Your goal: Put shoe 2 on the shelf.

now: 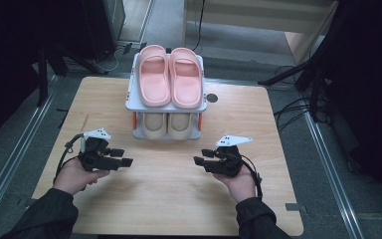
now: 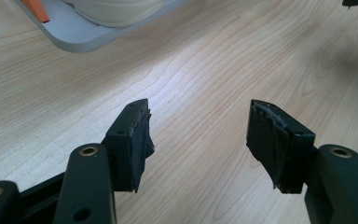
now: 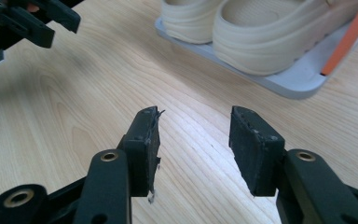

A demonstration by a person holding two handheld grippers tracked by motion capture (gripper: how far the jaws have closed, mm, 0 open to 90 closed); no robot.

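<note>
A small two-tier shoe rack (image 1: 131, 102) stands at the far middle of the wooden table (image 1: 169, 199), with a pair of pink slippers (image 1: 169, 75) lying side by side on its top shelf and a pair of cream slippers (image 1: 167, 125) tucked on the lower shelf beneath. The left gripper (image 1: 124, 157) hovers over the table near the person's left side, well apart from the rack, its jaws spread wide with nothing between them; the left gripper view shows bare wood in the gap and a corner of the rack's base beyond. The right gripper (image 1: 202, 157) sits opposite, pointing inward, its jaws likewise parted and empty. From the right gripper view the cream slippers lie ahead on the grey base, beside what seems to be an orange post (image 3: 349, 37), though it is partly cut off.
</note>
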